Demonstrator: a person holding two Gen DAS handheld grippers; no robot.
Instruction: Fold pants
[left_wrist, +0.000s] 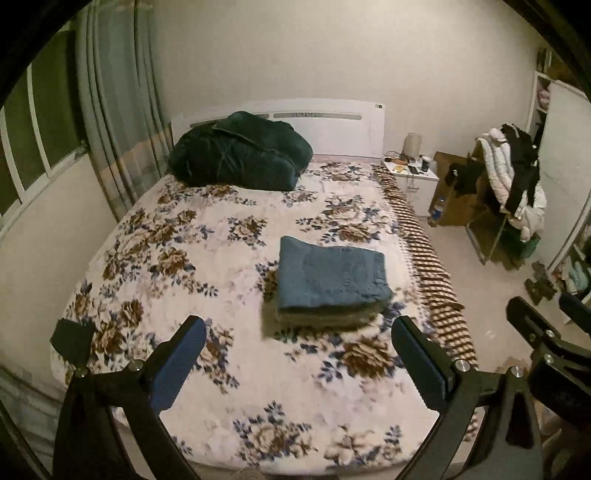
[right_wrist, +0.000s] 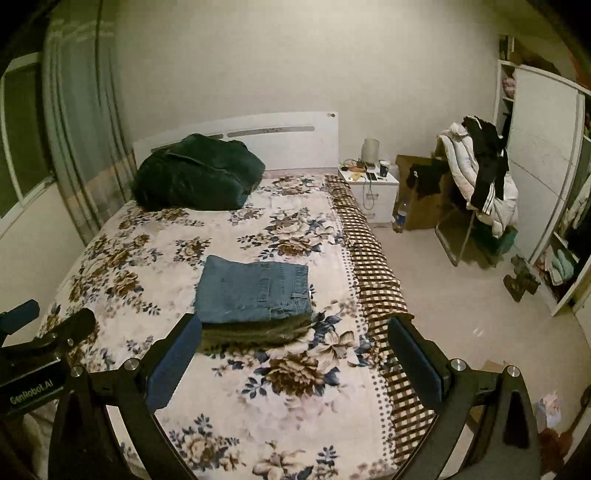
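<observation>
**Hovering over folded jeans**

Hanging above the near end of the bed, the left gripper (left_wrist: 297, 354) has its jaws spread wide and empty; the right gripper (right_wrist: 295, 354) is likewise spread, holding nothing. Just beyond them, the blue pants (right_wrist: 255, 291) lie folded in a neat stack on the floral blanket (right_wrist: 295, 398), towards its right side. Farther back, a dark green bundle (left_wrist: 240, 153) rests against the white headboard (left_wrist: 343, 129), beside a cluttered nightstand (right_wrist: 373, 188).

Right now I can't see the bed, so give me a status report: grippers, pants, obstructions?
Left gripper open, empty. Right gripper open, empty. Folded jeans flat on floral blanket, stacked on another folded garment. Nothing in the way.
</observation>
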